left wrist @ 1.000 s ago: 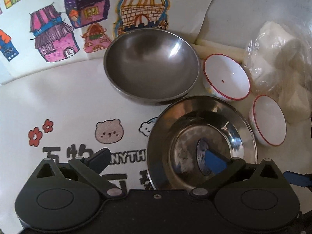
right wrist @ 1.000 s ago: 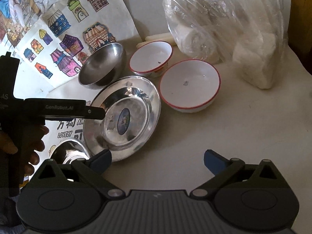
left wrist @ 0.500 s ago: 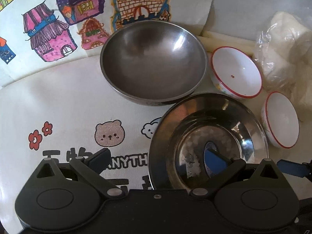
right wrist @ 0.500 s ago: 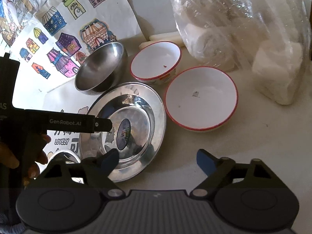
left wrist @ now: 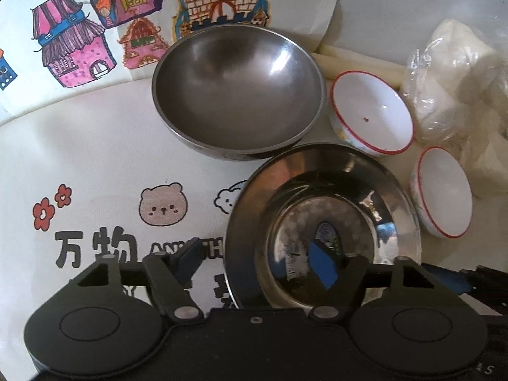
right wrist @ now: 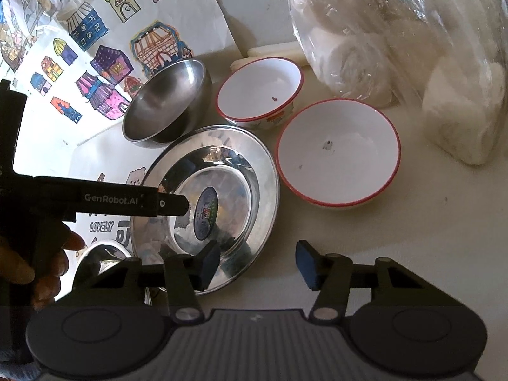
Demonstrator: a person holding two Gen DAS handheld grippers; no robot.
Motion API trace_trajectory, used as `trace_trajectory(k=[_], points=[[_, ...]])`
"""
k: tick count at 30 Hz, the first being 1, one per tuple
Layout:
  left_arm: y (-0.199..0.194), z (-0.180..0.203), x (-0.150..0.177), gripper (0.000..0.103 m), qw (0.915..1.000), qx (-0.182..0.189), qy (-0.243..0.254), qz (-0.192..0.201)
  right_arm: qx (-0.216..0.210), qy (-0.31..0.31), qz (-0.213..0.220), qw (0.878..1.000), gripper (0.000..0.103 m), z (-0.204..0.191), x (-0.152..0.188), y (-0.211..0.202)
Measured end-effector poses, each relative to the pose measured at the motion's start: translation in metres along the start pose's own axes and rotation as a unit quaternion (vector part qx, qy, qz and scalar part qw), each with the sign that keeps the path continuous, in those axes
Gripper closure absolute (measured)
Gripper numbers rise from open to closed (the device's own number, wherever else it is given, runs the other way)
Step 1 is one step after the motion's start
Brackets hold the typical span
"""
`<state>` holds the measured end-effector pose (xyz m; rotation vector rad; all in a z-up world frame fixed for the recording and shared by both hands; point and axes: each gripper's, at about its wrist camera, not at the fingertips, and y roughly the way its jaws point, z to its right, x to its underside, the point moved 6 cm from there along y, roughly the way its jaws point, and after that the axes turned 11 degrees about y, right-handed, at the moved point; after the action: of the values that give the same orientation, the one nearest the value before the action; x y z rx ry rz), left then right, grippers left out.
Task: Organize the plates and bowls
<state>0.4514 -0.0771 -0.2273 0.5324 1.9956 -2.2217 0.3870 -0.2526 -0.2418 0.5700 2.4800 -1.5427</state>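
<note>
Two grippers are closing in on one steel plate (right wrist: 206, 203), which is lying on the tabletop (right wrist: 397, 238) between a steel bowl (left wrist: 238, 101) and two red-rimmed white bowls, the nearer (right wrist: 338, 152) just beside its edge and the farther (right wrist: 258, 90) behind; the step in hand is judged to be the taking of the plate by opposite rims, and the next move is calling for both pairs of jaws to bite before any lift; the left gripper (left wrist: 258, 262) is straddling the plate's left rim, its jaws having just been narrowing yet not visibly pinching; the right gripper (right wrist: 257, 265) is likewise part open, jaws just narrowing about the near rim.
</note>
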Motion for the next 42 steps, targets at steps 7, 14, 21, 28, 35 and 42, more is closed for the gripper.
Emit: trace_trajectory(k=[7,14,21,28,35,42], points=[[-0.007,-0.002,-0.001,0.062,0.9997,0.017,-0.013,0.007,-0.006,0.016,-0.001,1.000,0.071,0.003,0.005,-0.002],[-0.014,-0.003,0.008,0.070,0.9990,0.035,-0.027,0.000,0.001,0.022,-0.003,1.000,0.078,0.007,0.011,-0.009],[-0.026,0.015,0.022,0.072,0.9981,0.062,-0.001,-0.003,0.015,0.035,-0.001,0.999,0.080,0.020,0.028,-0.029],[-0.028,0.038,0.030,0.071,0.9956,0.088,0.029,-0.012,0.033,0.053,0.006,0.998,0.080,0.033,0.049,-0.049],[-0.031,0.060,0.042,0.072,0.9921,0.111,0.056,-0.014,0.051,0.072,0.019,0.996,0.080,0.044,0.066,-0.070],[-0.044,0.068,0.053,0.072,0.9888,0.131,0.072,-0.006,0.067,0.074,0.038,0.994,0.080,0.045,0.076,-0.088]])
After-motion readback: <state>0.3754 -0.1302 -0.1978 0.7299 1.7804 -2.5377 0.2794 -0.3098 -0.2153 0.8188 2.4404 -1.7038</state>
